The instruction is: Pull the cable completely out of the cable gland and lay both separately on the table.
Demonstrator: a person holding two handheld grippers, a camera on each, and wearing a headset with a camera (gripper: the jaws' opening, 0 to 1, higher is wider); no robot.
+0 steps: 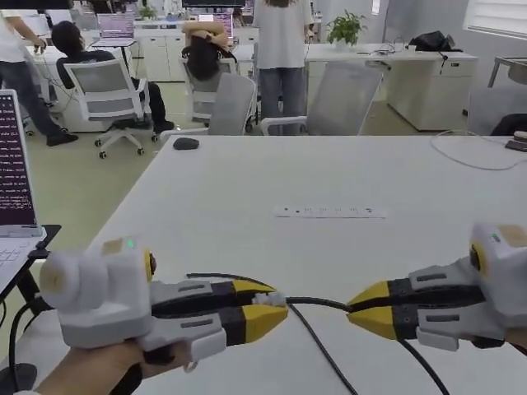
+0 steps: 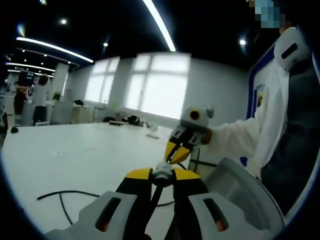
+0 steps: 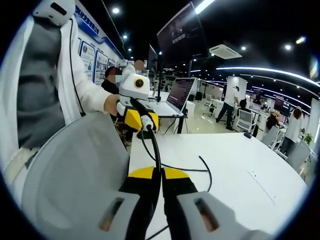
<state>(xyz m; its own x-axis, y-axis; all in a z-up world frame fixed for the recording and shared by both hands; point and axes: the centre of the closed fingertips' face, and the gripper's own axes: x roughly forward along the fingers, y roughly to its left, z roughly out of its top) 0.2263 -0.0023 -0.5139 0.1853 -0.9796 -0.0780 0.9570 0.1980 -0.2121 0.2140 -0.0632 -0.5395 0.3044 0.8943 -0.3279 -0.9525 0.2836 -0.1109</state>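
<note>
A black cable [image 1: 317, 303] spans the short gap between both grippers, low over the white table [image 1: 247, 197]. My left gripper [image 1: 276, 306] is shut on the small grey cable gland [image 1: 265, 300], which the left gripper view shows between the yellow tips as gland [image 2: 161, 171]. My right gripper [image 1: 352, 306] faces it from the right, shut on the cable. In the right gripper view the cable [image 3: 154, 145] runs from my right gripper [image 3: 159, 172] up to the gland [image 3: 147, 121]. The cable's loose length [image 2: 65, 194] lies looped on the table.
A white power strip [image 1: 329, 212] lies mid-table and a dark mouse [image 1: 186, 143] sits at the far edge. A laptop [image 1: 12, 177] stands on a stand at the left. Office chairs [image 1: 230, 103] and people stand beyond the table. A thin white cable [image 1: 469, 156] lies at far right.
</note>
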